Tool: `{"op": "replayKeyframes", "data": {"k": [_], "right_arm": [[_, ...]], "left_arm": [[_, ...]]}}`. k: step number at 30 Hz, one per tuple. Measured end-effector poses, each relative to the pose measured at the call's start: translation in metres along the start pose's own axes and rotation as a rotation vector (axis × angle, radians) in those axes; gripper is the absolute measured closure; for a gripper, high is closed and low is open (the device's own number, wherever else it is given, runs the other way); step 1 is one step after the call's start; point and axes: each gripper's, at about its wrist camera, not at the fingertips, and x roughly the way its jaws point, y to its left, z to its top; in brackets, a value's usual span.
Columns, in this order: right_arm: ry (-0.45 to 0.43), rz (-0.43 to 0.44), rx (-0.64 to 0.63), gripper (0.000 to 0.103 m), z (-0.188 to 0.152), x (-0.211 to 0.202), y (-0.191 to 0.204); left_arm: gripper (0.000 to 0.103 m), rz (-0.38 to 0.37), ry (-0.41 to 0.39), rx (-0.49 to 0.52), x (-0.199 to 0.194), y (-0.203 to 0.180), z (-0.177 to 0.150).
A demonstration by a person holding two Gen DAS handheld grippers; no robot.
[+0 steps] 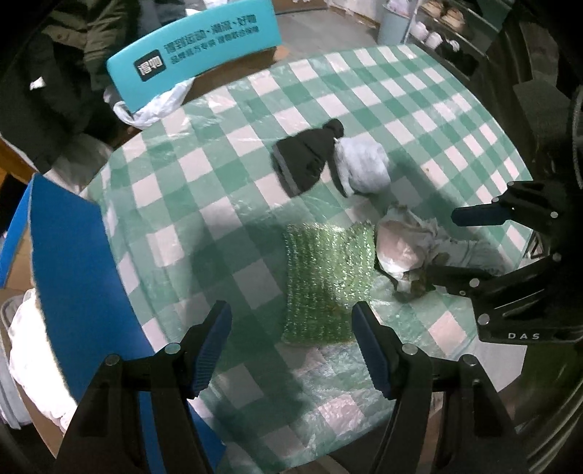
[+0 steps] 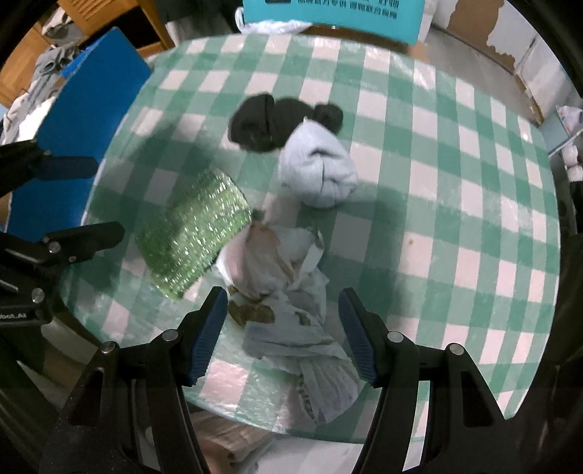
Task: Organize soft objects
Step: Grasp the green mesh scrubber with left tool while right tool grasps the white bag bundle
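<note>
A sparkly green knitted cloth [image 1: 328,280] [image 2: 195,233] lies flat near the table's front. A crumpled white and beige patterned cloth [image 1: 404,248] [image 2: 280,291] lies to its right. A rolled pale blue cloth [image 1: 362,166] [image 2: 319,171] and a black cloth [image 1: 306,156] [image 2: 269,122] lie together farther back. My left gripper [image 1: 291,350] is open and empty, just in front of the green cloth. My right gripper [image 2: 282,335] is open, its fingers straddling the patterned cloth from above; it also shows in the left wrist view [image 1: 442,246].
The round table [image 1: 226,153] [image 2: 455,204] has a green and white checked cover under clear plastic. A blue chair back [image 1: 76,291] [image 2: 80,120] stands at the left, a teal chair back [image 1: 193,54] at the far side. A shelf with white items [image 1: 441,25] stands behind.
</note>
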Motion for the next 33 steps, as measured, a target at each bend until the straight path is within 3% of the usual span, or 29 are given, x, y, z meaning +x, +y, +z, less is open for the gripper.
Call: {"op": "replayKeyframes", "data": {"k": [11, 14, 17, 33], "right_arm": [[0.051, -0.005, -0.028, 0.040, -0.004, 0.028, 0.000], [0.057, -0.001, -0.032, 0.056, -0.005, 0.030, 0.000], [0.046, -0.005, -0.021, 0.060, -0.006, 0.026, -0.001], [-0.009, 0.003, 0.072, 0.060, 0.006, 0.016, -0.020]], "left_arm": [[0.028, -0.033, 0.020, -0.012, 0.016, -0.003, 0.005], [0.028, -0.048, 0.041, -0.020, 0.024, -0.002, 0.006], [0.027, -0.066, 0.056, -0.033, 0.029, -0.002, 0.005], [0.024, -0.067, 0.102, -0.013, 0.063, -0.019, 0.011]]}}
